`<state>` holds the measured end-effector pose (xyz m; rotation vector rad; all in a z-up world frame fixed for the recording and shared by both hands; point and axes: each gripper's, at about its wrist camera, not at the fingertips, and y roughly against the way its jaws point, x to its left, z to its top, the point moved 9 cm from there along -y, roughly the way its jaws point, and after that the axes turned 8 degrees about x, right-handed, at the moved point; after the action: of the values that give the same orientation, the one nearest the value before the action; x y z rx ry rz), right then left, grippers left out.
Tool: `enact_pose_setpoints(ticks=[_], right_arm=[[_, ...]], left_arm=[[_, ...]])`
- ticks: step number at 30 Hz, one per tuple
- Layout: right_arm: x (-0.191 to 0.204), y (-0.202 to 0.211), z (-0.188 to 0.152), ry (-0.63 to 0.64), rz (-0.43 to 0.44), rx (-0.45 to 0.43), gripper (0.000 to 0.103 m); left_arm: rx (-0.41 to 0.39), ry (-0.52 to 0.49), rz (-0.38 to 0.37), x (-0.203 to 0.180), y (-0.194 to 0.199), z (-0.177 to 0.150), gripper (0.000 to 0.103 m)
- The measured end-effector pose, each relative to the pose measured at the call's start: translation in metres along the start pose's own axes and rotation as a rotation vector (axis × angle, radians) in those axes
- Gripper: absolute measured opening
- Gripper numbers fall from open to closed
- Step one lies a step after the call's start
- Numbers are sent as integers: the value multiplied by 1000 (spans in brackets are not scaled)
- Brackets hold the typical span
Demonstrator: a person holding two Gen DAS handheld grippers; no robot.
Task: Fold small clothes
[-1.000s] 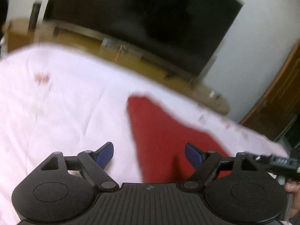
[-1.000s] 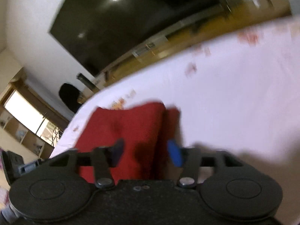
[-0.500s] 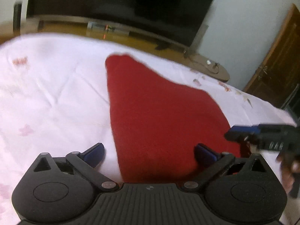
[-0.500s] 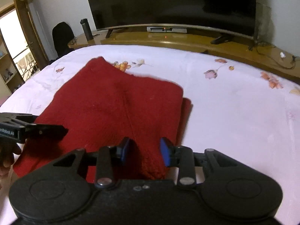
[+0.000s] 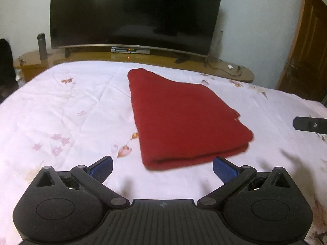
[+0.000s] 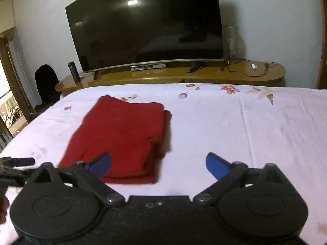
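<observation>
A red garment (image 5: 184,118) lies folded in a thick rectangle on the white flowered bed sheet (image 5: 71,112). My left gripper (image 5: 162,163) hovers just short of its near folded edge, open wide, and its pads touch nothing. In the right wrist view the red garment (image 6: 122,134) lies ahead and to the left. My right gripper (image 6: 159,160) has its jaws opening; only the garment's near corner shows between them, and the pads do not press on it. The right gripper's tip (image 5: 308,124) shows at the right edge of the left wrist view. At the left edge of the right wrist view is the left gripper (image 6: 16,163).
Beyond the bed's far edge a large dark television (image 5: 134,14) stands on a low wooden stand (image 6: 173,75), with a dark flask (image 5: 41,46) and cables on it. A brown door (image 5: 306,51) is at the right and a dark chair (image 6: 45,81) at the left.
Both grippers have pulled back from the red garment and levelled out. The right gripper's jaws, narrow on the garment's edge before, now stand wide. The left jaws have widened a little.
</observation>
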<state>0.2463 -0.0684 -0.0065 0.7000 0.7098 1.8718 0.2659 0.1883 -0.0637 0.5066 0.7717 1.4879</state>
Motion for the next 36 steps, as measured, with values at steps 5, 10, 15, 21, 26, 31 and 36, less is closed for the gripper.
enact_pose_setpoints(ticks=[5,10,15,21,26,31,36], right_arm=[[26,20,-11,57,-27,25,102],[42,58,-22,110,-59,-10,102],[44,97,-41,98,-48,-52,102],[45,128,-58,85,-42,-89,102],[52,146,-64,98,-43,-121,102],[57,158,-64,104,-51,-151,102],[60,163,-63,106,-52,-162,102]], left_arm=[[-55,33,29,-15,45,-7,103],[-107,20,45,-36,88,-21,103],[-134,20,64,-54,118,-38,103],[-160,22,62,-66,147,-56,103],[-183,19,54,-71,162,-62,103],[-204,9,46,-76,171,-59,103],[-214,7,43,-77,175,-59,103]])
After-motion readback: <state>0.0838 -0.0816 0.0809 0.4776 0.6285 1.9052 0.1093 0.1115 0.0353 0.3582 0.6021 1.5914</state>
